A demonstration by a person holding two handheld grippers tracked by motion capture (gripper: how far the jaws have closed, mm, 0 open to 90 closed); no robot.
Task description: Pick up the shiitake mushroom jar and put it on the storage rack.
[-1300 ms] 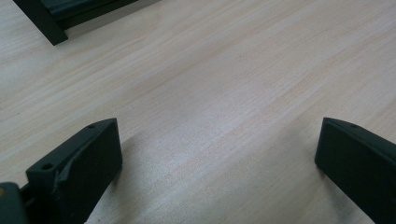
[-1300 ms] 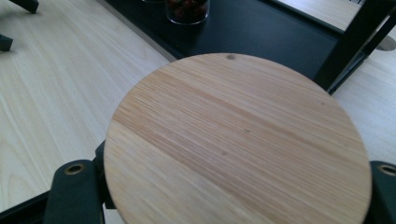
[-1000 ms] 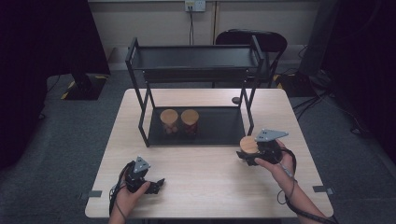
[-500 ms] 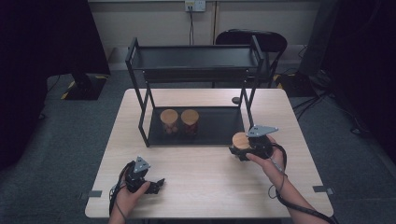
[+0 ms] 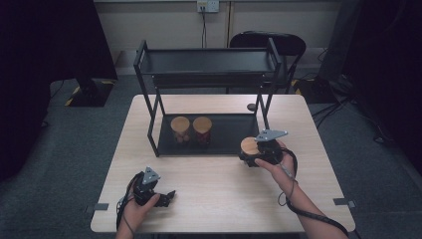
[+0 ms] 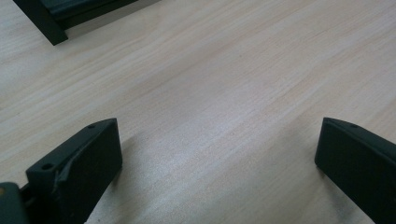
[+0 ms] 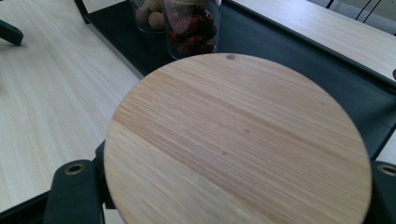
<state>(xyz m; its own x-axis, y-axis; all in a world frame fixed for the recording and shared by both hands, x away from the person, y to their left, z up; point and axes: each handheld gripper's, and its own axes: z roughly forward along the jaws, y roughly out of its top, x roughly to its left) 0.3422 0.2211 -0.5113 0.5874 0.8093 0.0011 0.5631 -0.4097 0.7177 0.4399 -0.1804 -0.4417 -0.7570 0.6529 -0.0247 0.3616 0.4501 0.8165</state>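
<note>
Wooden table (image 5: 214, 184); right gripper (image 5: 256, 157) holds jar (image 5: 250, 147) upright, lid up.

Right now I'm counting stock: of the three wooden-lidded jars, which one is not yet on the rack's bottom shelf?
The jar in the right gripper, its lid between the jaws at the shelf's front right edge. The red-fruit jar and its pale-filled neighbour stand on the shelf.

Grey carpet floor (image 5: 74, 144), black chair (image 5: 268, 41) — wall socket (image 5: 208, 6)

Left fingers (image 6: 93, 163) apart, right fingers (image 7: 74, 191) clamped
</note>
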